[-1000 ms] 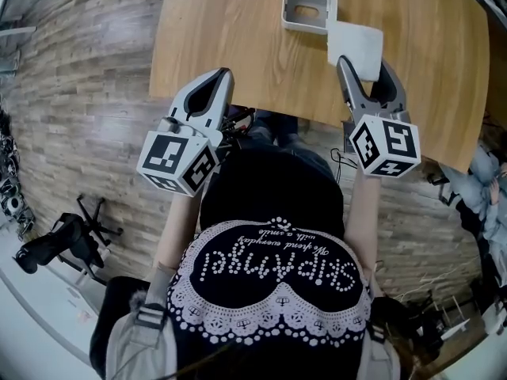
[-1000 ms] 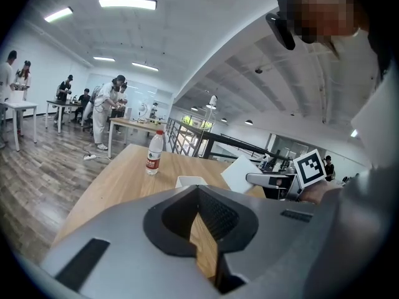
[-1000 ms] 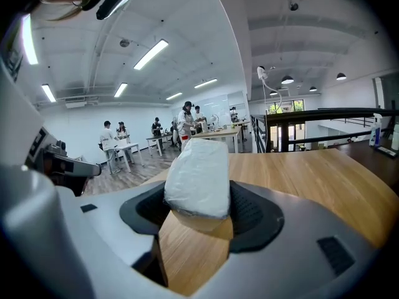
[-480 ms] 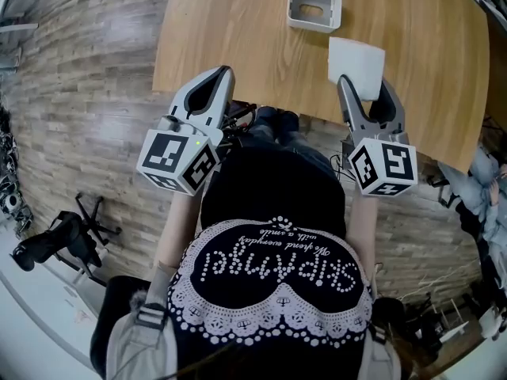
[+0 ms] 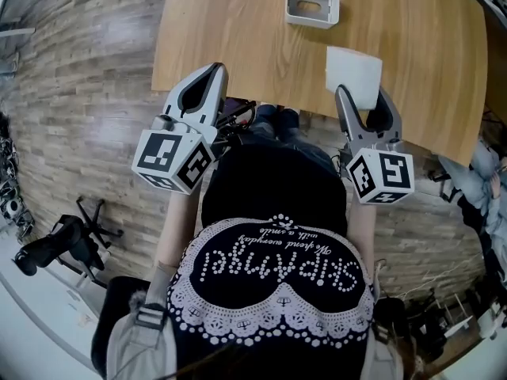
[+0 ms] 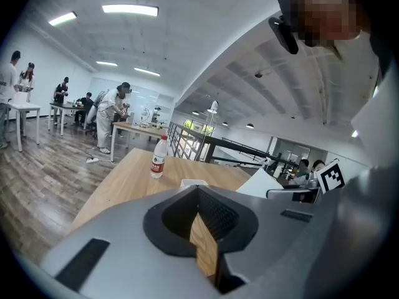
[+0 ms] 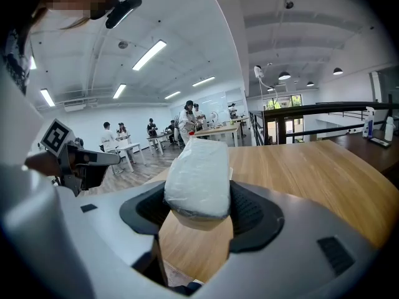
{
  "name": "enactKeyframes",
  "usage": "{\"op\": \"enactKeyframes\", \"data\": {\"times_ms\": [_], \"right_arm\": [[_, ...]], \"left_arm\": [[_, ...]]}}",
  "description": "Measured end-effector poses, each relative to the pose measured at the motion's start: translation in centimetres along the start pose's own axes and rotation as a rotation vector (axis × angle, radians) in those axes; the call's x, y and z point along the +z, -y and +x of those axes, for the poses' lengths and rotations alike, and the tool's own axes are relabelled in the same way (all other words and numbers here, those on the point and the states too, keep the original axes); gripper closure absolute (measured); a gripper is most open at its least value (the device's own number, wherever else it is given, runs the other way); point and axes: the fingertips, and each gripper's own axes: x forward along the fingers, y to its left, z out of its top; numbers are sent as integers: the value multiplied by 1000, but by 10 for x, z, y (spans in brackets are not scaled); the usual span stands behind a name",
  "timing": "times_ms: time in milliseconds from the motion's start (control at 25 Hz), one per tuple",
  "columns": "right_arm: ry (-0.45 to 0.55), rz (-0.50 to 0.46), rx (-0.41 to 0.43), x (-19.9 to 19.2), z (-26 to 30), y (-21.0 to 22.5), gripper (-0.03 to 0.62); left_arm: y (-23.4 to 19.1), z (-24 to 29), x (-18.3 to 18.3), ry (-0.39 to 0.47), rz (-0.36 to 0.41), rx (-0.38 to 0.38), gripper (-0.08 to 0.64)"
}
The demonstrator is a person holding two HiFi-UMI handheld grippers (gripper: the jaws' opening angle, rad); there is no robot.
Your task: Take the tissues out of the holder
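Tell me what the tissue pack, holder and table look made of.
The tissue pack looks wrapped in thin glossy plastic film: wrinkles and sheen. The holder is probably matte white plastic: smooth moulded walls. The table is wood or wood-look laminate: visible grain.

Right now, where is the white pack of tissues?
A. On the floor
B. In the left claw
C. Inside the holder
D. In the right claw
D: the white tissue pack is squeezed between the pads of the right claw, and the holder sits empty, away from it.
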Motion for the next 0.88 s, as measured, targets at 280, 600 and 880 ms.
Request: {"op": "enactKeyframes", "data": {"times_ms": [280, 600, 880], "right_arm": [[-18, 11, 6, -11, -5, -5, 313], [-16, -6, 18, -14, -10, -11, 313], [-15, -9, 14, -16, -15, -13, 313]], "left_arm": [[1, 4, -2, -11, -3, -16, 554], [5, 5, -1, -10, 2, -33, 554], [8, 4, -2, -13, 0, -43, 554]]}}
